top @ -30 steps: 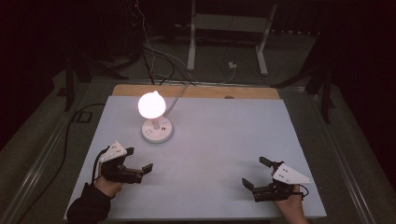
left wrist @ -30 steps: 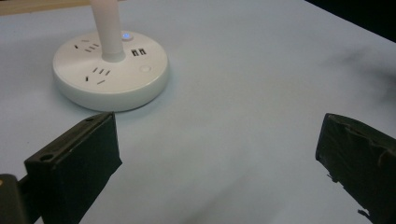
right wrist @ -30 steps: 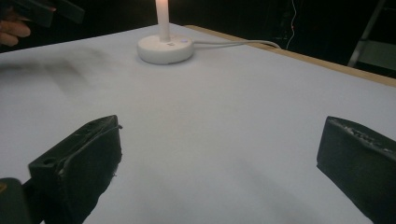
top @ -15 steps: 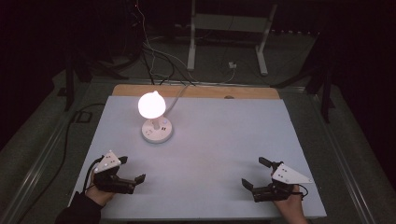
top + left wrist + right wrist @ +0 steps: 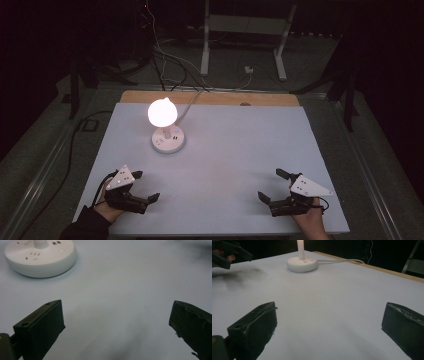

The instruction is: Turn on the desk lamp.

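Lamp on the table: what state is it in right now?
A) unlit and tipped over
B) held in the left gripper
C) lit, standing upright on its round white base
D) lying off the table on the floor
C: the bulb glows above the round white base, apart from both open grippers.

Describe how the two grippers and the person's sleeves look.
Each gripper, left and right, has a black body with two blocky black jaws and a pale grey three-cornered plate on top with small dark dots. A thin dark cable trails from each. The left forearm wears a dark sleeve. No sleeve is seen at the right hand.
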Motion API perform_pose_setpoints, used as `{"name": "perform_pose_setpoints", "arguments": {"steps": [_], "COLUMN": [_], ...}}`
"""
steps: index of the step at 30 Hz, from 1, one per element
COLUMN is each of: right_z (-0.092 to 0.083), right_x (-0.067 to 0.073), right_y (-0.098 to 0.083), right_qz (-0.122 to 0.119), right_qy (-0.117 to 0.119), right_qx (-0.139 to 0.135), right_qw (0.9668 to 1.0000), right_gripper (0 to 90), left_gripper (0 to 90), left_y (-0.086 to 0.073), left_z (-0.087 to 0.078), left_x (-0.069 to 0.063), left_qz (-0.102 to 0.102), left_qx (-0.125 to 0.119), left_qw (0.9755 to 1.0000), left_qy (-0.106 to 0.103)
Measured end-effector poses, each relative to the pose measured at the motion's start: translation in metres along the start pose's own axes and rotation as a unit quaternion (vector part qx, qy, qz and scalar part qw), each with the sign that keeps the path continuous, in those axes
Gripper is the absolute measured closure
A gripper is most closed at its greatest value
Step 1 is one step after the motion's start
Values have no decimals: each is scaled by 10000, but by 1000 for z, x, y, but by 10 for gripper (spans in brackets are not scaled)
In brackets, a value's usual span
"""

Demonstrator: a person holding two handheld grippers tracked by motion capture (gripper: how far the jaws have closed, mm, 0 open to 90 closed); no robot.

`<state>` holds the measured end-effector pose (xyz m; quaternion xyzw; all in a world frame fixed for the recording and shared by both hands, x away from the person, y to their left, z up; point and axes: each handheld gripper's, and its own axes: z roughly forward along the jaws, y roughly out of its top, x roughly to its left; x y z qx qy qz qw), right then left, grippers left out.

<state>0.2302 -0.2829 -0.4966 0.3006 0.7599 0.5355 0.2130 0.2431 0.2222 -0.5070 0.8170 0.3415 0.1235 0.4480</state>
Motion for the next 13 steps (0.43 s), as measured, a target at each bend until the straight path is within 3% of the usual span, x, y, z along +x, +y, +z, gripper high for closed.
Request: {"name": "perform_pose_setpoints", "arguments": {"steps": [13], "right_z": [0], "right_x": [0], "right_y": [0], "right_qz": [-14], "right_qy": [9], "right_qx": [4], "right_qw": [10000], "right_gripper": [0], "left_gripper": [4], "left_y": [-1], "left_z": [1], "left_x": [4], "left_qz": [-80], "left_qx": [-14], "left_qw": [10000], "left_qy": [-57]}}
